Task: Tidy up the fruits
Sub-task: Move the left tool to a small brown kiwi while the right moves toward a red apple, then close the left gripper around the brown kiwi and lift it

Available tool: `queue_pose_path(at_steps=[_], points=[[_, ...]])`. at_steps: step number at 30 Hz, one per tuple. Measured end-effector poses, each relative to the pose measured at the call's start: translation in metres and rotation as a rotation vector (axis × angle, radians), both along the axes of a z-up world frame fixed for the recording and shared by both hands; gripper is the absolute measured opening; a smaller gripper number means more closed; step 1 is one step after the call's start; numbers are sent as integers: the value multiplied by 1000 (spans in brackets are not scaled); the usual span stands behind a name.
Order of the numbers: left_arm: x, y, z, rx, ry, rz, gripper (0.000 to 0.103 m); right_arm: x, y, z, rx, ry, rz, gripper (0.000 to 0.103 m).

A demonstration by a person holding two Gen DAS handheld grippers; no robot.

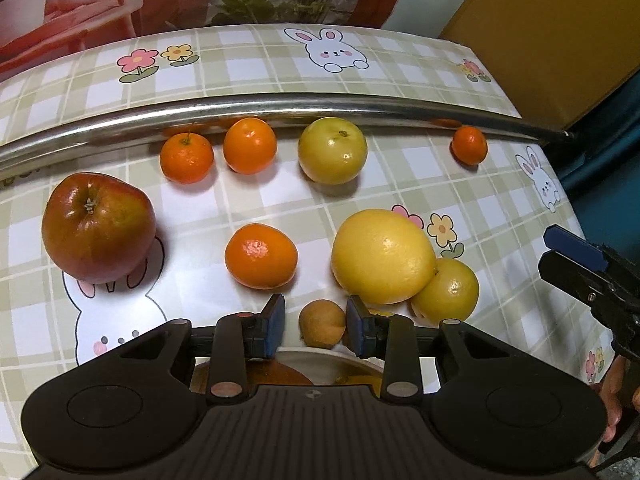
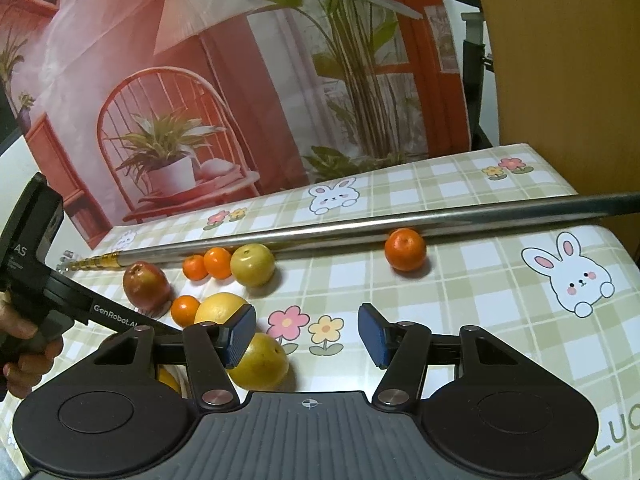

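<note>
Left gripper [image 1: 315, 330] closed on a small tan fruit [image 1: 322, 329]; right gripper [image 2: 307, 336] hangs open over the tablecloth.

Nearest in the left wrist view, the small tan fruit sits between the two blue pads, which press on its sides, above the rim of a pale bowl [image 1: 320, 356] that lies under the fingers. The right gripper's jaws stand apart with nothing between them; its left pad overlaps a yellow fruit [image 2: 262, 362] behind it. Just beyond the held fruit lie an orange mandarin [image 1: 261, 256] and a large yellow grapefruit [image 1: 382, 256], the latter touching the yellow fruit. A red apple [image 1: 98, 228] lies off to the left. Farther back, two mandarins [image 1: 218, 154], a green-yellow apple [image 1: 333, 150] and a lone small mandarin [image 1: 469, 145] line up against a metal rod [image 1: 280, 106] across the checked tablecloth [image 1: 400, 60].
</note>
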State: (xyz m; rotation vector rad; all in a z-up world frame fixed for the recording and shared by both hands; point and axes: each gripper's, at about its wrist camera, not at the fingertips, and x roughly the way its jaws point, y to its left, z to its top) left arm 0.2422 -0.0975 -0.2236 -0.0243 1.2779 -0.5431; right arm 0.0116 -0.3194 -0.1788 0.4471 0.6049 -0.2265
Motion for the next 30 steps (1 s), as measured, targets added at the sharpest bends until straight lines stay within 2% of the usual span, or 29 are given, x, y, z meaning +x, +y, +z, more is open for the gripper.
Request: queue_pose_path(at_steps=[1, 7, 14, 17, 30], points=[[0, 2, -1, -20, 8, 1, 27, -1, 0, 0, 2, -5, -2, 54], [-5, 8, 6, -29, -31, 21, 27, -7, 3, -1, 16, -20, -10, 54], [-10, 30, 22, -94, -66, 81, 27, -8, 5, 2, 12, -19, -16, 54], [-17, 43, 32, -149, -87, 109, 27, -6, 8, 4, 4, -15, -11, 54], [-56, 98, 60, -196, -210, 179, 27, 3, 30, 12, -32, 2, 46, 54]])
